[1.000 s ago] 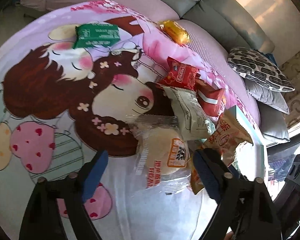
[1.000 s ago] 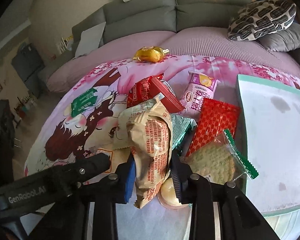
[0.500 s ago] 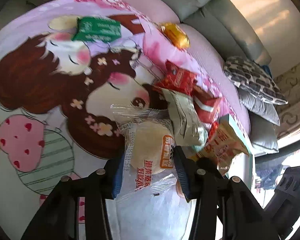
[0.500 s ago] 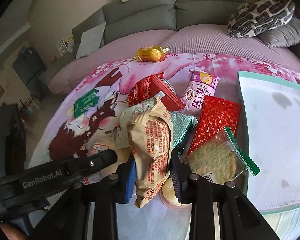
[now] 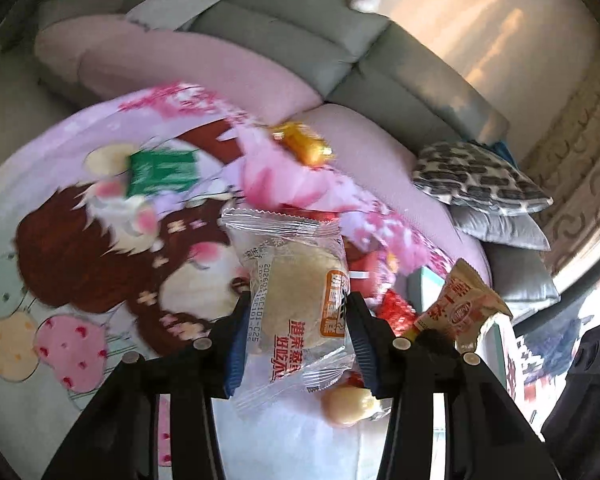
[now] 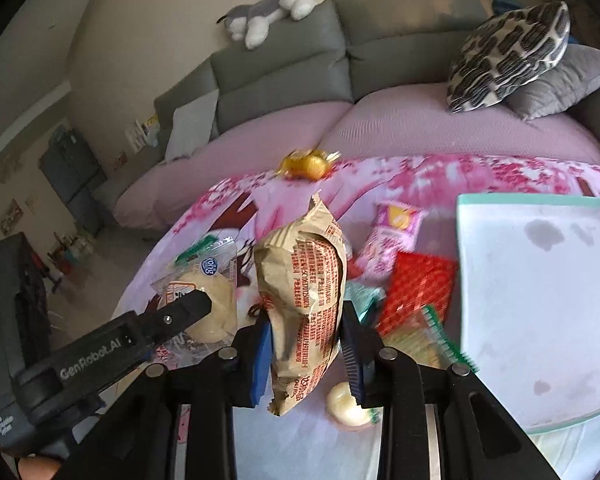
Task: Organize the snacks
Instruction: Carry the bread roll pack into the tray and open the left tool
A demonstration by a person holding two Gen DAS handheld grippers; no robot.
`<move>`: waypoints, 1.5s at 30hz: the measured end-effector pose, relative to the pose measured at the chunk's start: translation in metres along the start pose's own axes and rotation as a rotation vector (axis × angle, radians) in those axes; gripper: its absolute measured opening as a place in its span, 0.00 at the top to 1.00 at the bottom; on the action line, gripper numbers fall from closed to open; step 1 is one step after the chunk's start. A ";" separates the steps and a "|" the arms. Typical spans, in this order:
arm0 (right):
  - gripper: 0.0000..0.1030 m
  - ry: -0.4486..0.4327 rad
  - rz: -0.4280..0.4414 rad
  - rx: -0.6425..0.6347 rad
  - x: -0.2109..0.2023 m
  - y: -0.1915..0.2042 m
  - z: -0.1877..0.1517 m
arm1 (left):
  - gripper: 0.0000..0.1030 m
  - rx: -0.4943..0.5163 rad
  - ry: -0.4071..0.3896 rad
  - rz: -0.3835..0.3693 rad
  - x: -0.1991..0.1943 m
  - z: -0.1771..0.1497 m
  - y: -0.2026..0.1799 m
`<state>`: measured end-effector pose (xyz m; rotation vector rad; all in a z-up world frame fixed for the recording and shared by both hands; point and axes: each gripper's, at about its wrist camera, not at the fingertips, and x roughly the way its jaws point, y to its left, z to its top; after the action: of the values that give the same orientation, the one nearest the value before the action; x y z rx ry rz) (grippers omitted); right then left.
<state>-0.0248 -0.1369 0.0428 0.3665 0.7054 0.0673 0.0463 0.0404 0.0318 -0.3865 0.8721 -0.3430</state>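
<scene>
Clear-wrapped bun (image 5: 300,300) pinched by left gripper (image 5: 298,344), tan packet (image 6: 304,300) clamped by right gripper (image 6: 306,350), both tilted downward above cartoon blanket (image 5: 80,248).

Beyond the fingers (image 6: 260,344) stands a grey sectional sofa (image 6: 284,68) with a pink seat cover (image 6: 400,128). A grey-and-white plush dog (image 6: 268,14) lies along the top of the backrest. Ahead and to the right of the fingers, a black-and-white patterned cushion (image 6: 508,56) leans on a grey quilted cushion (image 6: 560,80). A pale cushion (image 6: 190,130) rests at the sofa's left end. The wall (image 6: 148,20) behind the sofa is beige, with warm sunlight falling on its upper part. Far left of the fingers, a dark cabinet (image 6: 70,168) stands against the wall; the floor (image 6: 100,256) near it is light.
</scene>
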 end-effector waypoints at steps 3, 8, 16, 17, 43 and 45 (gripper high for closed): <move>0.67 -0.024 -0.037 0.044 -0.008 -0.017 0.007 | 0.54 0.048 0.003 -0.022 0.004 0.001 -0.022; 0.67 -0.064 -0.134 0.141 -0.022 -0.063 0.019 | 0.54 0.154 0.020 -0.059 0.018 0.001 -0.063; 0.67 -0.127 -0.334 0.338 -0.053 -0.152 0.024 | 0.54 0.280 0.103 -0.134 0.049 -0.010 -0.125; 0.67 -0.131 -0.365 0.367 -0.058 -0.165 0.023 | 0.54 0.293 0.111 -0.142 0.051 -0.012 -0.131; 0.66 -0.091 -0.579 0.494 -0.074 -0.244 0.013 | 0.51 0.419 0.296 -0.152 0.133 -0.053 -0.210; 0.66 -0.084 -0.582 0.485 -0.072 -0.243 0.014 | 0.39 0.416 0.293 -0.142 0.132 -0.051 -0.210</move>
<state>-0.0856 -0.3812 0.0120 0.6086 0.7182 -0.6769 0.0565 -0.2116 0.0103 -0.0101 1.0323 -0.7109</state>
